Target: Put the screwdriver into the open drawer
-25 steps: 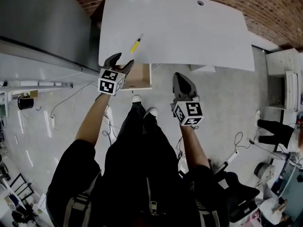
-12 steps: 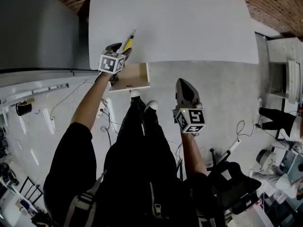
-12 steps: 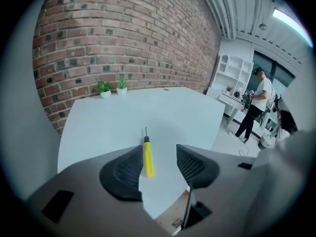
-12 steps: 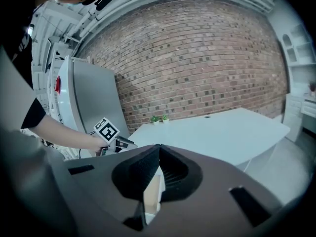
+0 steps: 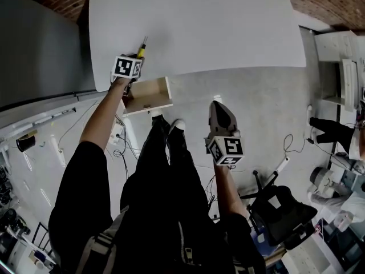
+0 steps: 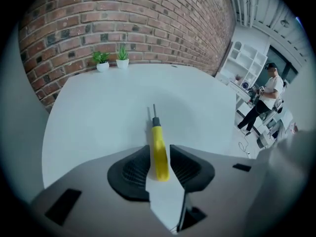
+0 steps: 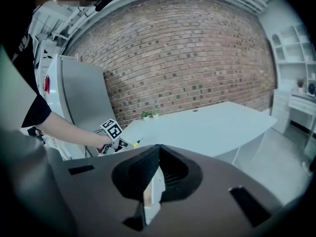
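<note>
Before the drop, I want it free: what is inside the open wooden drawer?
Only bare pale wood shows inside the open wooden drawer. Its left edge is covered by the person's left forearm; any part beneath the white tabletop is hidden.

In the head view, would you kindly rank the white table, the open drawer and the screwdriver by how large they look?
1. white table: by far the largest.
2. open drawer: much smaller.
3. screwdriver: smallest, only partly visible, a thin sliver on the table.
</note>
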Action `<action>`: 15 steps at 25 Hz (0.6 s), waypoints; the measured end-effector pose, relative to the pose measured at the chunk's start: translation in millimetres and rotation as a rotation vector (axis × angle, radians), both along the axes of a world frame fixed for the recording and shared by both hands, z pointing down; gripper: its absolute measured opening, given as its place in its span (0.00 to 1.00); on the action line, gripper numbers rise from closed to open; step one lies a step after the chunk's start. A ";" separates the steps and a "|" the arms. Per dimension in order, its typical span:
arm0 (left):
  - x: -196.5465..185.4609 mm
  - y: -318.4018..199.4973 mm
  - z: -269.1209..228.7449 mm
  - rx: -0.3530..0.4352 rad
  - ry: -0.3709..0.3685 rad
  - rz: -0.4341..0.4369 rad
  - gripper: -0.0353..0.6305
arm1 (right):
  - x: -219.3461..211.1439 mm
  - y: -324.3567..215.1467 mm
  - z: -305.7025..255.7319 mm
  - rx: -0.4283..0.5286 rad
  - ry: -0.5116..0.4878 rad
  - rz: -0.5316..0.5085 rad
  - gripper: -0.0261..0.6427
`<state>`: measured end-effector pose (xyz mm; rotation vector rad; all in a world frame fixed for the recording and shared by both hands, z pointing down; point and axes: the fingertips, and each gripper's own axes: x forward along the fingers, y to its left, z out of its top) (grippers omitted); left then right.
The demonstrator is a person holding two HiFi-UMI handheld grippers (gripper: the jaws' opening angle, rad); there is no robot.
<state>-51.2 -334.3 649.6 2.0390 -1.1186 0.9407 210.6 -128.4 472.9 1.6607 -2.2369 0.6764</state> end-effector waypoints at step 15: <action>-12.3 25.6 -26.9 0.094 0.078 -0.024 0.19 | -6.4 11.0 -2.5 0.013 -0.061 -0.006 0.03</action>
